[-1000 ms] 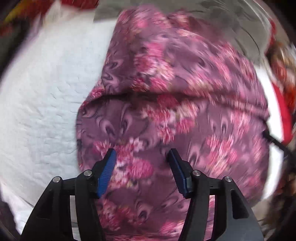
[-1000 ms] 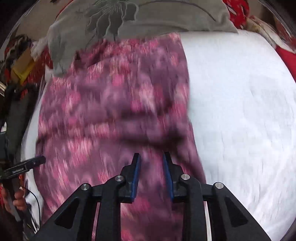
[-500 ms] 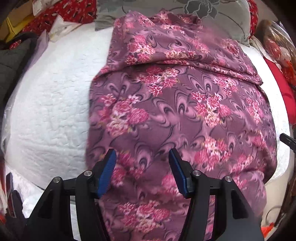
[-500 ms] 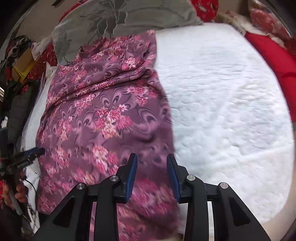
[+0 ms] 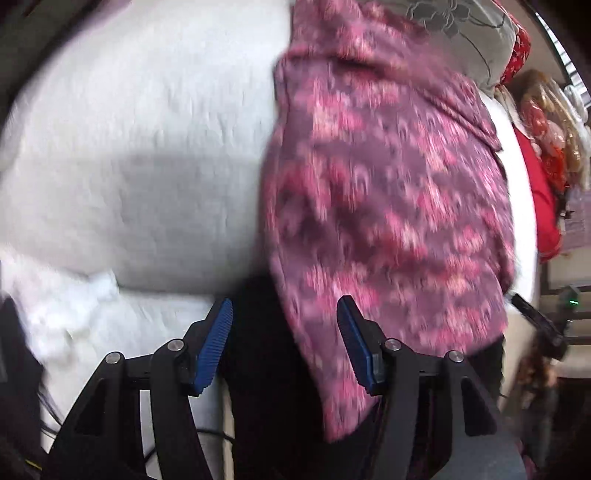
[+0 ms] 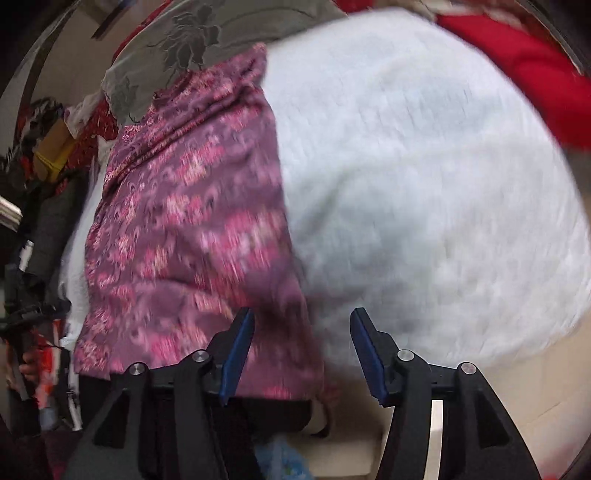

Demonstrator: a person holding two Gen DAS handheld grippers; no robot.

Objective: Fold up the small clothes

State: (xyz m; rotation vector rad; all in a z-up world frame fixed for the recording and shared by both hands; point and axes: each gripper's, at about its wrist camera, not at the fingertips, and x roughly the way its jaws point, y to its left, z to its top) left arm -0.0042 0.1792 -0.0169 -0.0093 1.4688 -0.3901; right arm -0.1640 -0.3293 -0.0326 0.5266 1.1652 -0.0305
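A white quilted bed cover (image 6: 424, 192) fills most of both views, spread over a bed; its texture is smeared by motion blur. Lengthwise on it lies the purple floral garment (image 5: 388, 192), a long strip of mauve cloth with pink flower clusters. In the left wrist view it runs down the right half of the cover, and its near end hangs over the bed's front edge against something dark below. In the right wrist view the same garment (image 6: 192, 229) occupies the left part of the bed, its far end gathered in creases just below a grey pillow (image 6: 192, 44) with a dark flower pattern. The pillow also shows at the top of the left wrist view (image 5: 454, 33). A red cloth (image 6: 517, 74) lies beyond the cover's far right edge, too blurred to tell more.

The left tongs (image 5: 284, 343) stand spread, blue pads well apart, with nothing pinched; the garment's hanging end lies behind the right pad, and no contact can be made out. The right tongs (image 6: 301, 354) are opening, their pads apart over the garment's near right edge where it meets the white cover, and no cloth is gripped between them.
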